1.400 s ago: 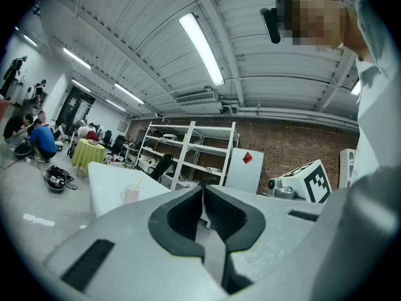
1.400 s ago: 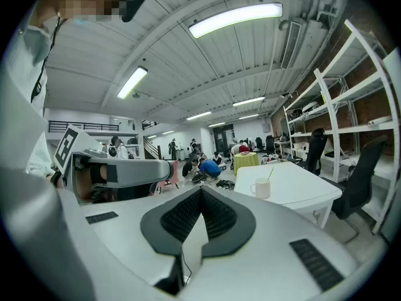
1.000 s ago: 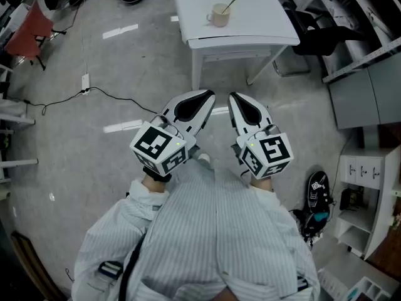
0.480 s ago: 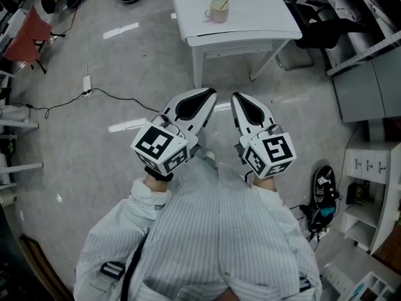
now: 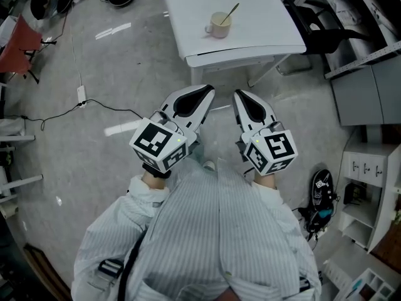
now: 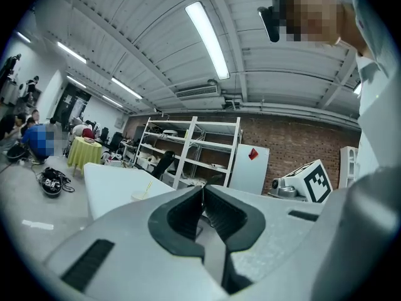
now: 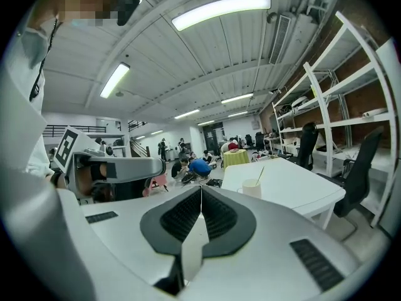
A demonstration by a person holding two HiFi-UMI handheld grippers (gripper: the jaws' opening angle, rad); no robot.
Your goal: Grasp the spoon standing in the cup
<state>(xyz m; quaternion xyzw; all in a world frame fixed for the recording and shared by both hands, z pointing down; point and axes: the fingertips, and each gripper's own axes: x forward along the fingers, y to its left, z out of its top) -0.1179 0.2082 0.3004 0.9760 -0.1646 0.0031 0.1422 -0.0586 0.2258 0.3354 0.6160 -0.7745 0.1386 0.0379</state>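
A cream cup stands on the white table ahead, with a spoon leaning out of it to the right. The cup and spoon also show in the right gripper view, far beyond the jaws. In the left gripper view the cup is small, with the spoon above it. My left gripper and right gripper are held side by side close to my body, well short of the table, jaws pressed together with nothing between them.
A cable and a power strip lie on the floor to the left. A red chair is at far left, a black chair right of the table. White shelving stands at right. People sit on the floor in the distance.
The table and cup have drifted slightly lower and nearer in the head view. Both grippers stay together and shut in front of my body.
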